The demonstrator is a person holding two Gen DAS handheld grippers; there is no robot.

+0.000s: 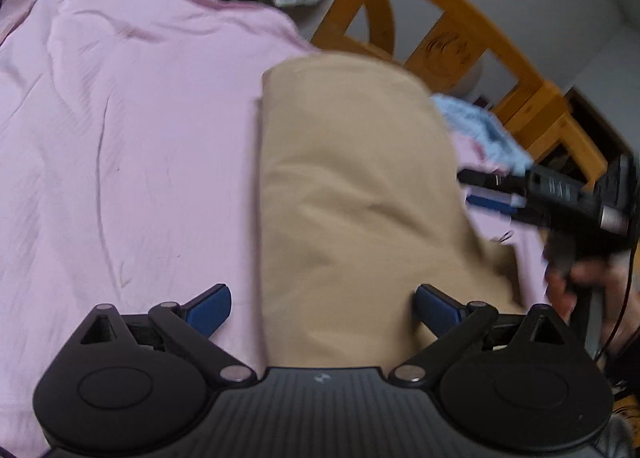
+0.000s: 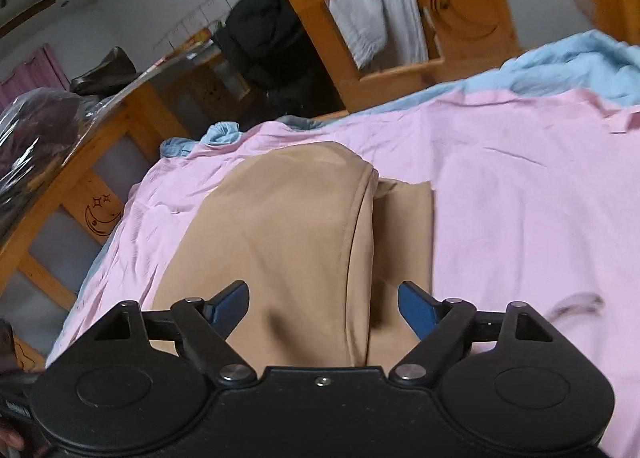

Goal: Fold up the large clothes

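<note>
A tan garment (image 1: pixel 352 186) lies folded in a long strip on the pink sheet (image 1: pixel 120 138). My left gripper (image 1: pixel 325 308) hovers over its near end, open, with the blue pads (image 1: pixel 216 308) wide apart and the cloth's left edge running between them. My right gripper (image 2: pixel 324 306) is open too, low over the tan garment (image 2: pixel 280 238), where a folded upper layer overlaps a flatter layer to its right. Neither pad presses on cloth. In the left wrist view the right gripper (image 1: pixel 470 189) comes in from the right beside the garment, held by a hand (image 1: pixel 576 286).
A wooden bed frame (image 1: pixel 452 18) with moon carvings borders the bed. A light blue blanket (image 2: pixel 560 62) lies bunched along the pink sheet's (image 2: pixel 540 198) far edge. A grey towel (image 2: pixel 380 18) and black clothing (image 2: pixel 260 26) hang past the frame. A cluttered desk (image 2: pixel 48 130) stands at the left.
</note>
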